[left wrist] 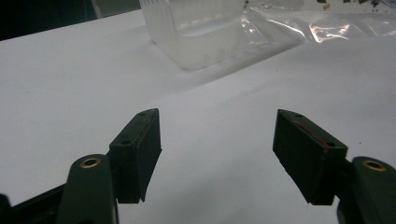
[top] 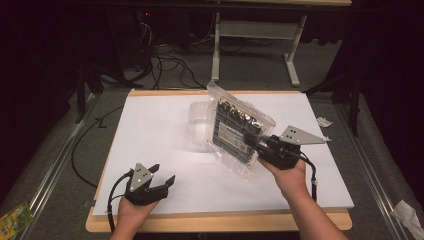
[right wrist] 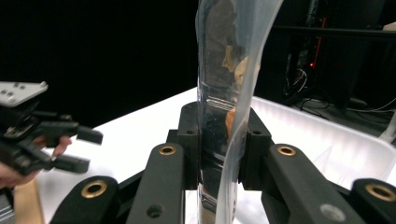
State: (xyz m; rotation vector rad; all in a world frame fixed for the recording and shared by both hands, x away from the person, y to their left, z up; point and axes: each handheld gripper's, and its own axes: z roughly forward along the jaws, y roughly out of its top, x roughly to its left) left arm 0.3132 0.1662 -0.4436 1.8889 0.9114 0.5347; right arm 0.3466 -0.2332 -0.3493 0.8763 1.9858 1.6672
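Bag label unreadable, pinched by right gripper, left gripper open-jawed

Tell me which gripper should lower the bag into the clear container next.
Probably the right gripper: its jaws are clamped on the clear bag, held tilted beside the clear container. The left gripper is open, empty and nearer the table's front edge.

Room is dim w/ black surrounds; overhead light makes the white board the brightest area, w/ soft shadows under both hands. Glare streaks on the clear bag in left gripper view. Right gripper view: bag is close and blurry, bg dark.
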